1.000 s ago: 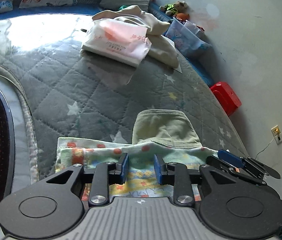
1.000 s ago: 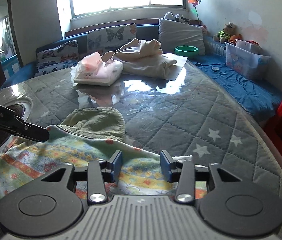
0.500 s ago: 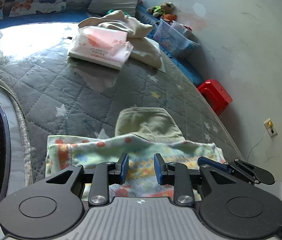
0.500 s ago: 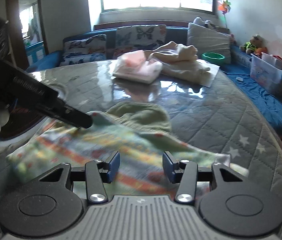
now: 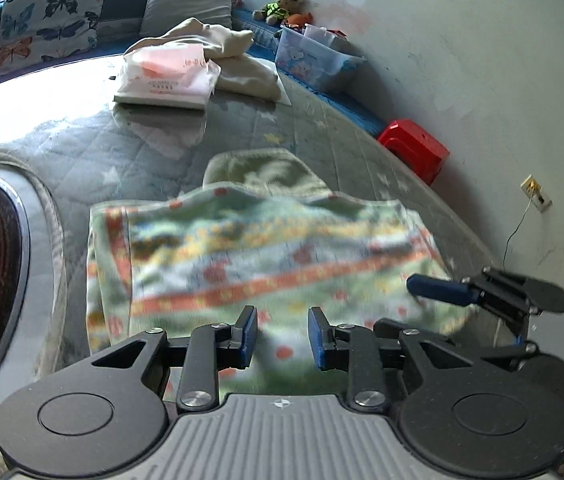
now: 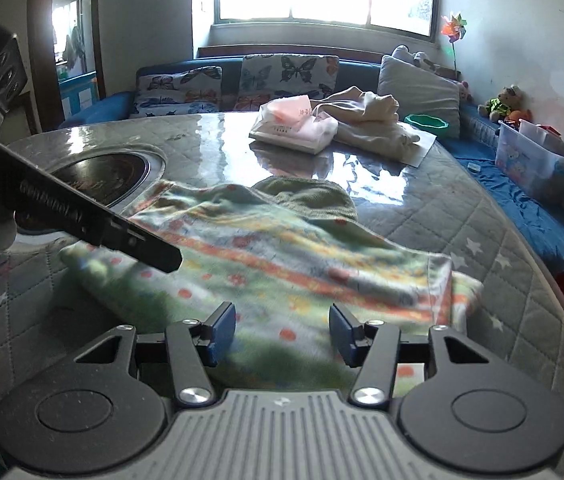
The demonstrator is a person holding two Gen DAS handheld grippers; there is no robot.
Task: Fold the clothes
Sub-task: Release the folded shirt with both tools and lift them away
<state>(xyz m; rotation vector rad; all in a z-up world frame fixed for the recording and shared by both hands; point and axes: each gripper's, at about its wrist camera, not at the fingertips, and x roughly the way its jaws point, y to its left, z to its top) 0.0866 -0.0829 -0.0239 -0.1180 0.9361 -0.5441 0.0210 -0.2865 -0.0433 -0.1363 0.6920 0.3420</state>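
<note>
A: Your left claw (image 5: 282, 338) stands with its pads a narrow gap apart and nothing pinched between them; the cloth only lies beyond. Your right claw (image 6: 282, 332) has just been opening, its pads are wide apart, and no fabric sits between them either.

B: And the garment?

A: The patterned children's garment (image 5: 266, 256) lies spread on the quilted desk (image 6: 421, 216) right in front of both claws, with its olive hood (image 6: 313, 196) poking out at the far edge. It looks doubled over once, so I'd say you are between folds, having let go.

B: What next, then?

A: Probably a second fold. You would need to take a free edge or corner on each side, pinch through all layers, and lift evenly so the layers don't slide apart.

B: Anything in the way?

A: The round dark inset (image 6: 102, 184) in the desk sits just beside the garment on your left. The pink bagged package (image 5: 166, 80) and the cream cloth heap (image 5: 238, 64) lie well apart at the far side. The red stool (image 5: 413, 148) stands off the desk.
</note>
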